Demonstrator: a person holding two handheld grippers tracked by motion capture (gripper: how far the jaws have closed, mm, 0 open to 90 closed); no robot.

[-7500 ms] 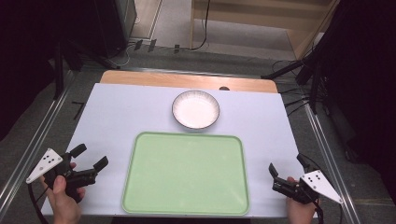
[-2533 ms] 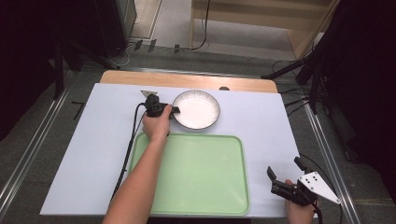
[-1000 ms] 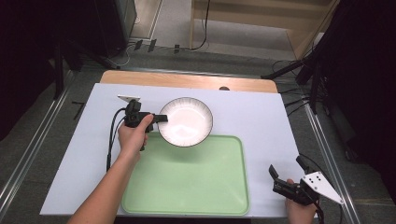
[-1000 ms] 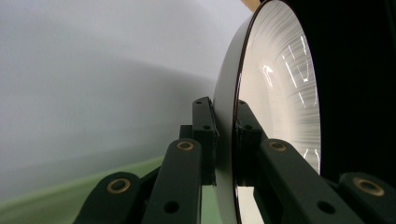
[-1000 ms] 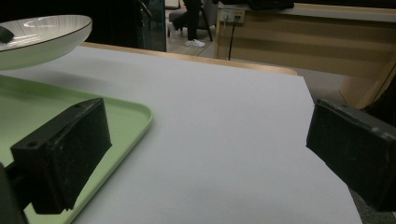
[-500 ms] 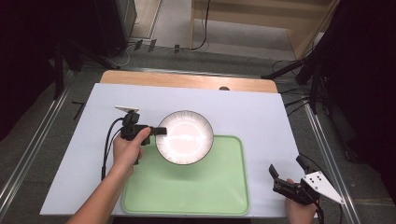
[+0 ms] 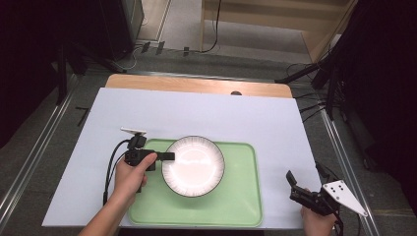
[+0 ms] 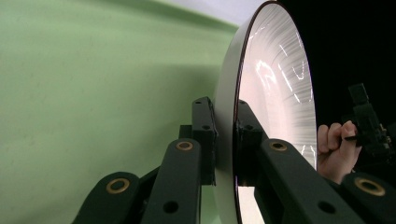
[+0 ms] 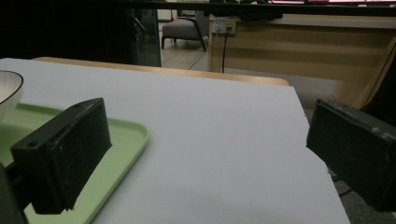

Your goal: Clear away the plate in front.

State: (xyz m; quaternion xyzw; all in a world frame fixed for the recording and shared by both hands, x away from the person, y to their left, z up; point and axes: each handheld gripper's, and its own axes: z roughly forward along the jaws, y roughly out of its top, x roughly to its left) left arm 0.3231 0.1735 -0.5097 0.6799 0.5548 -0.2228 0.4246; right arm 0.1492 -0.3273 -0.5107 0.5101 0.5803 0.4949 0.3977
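Over the green tray (image 7: 241, 206) sits the white bowl (image 7: 193, 166), and the left gripper (image 7: 164, 157) has both jaws clamped on its near-left rim, one inside and one outside. Off to the right, the right gripper (image 7: 306, 183) rests near the table's (image 7: 275, 118) front corner, jaws spread wide, holding nothing.

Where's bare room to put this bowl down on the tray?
The tray is bare all round under the bowl, widest along its near edge and right side. The left gripper, clamped on the bowl's rim, crowds the tray's left edge. The white table beyond is bare too.
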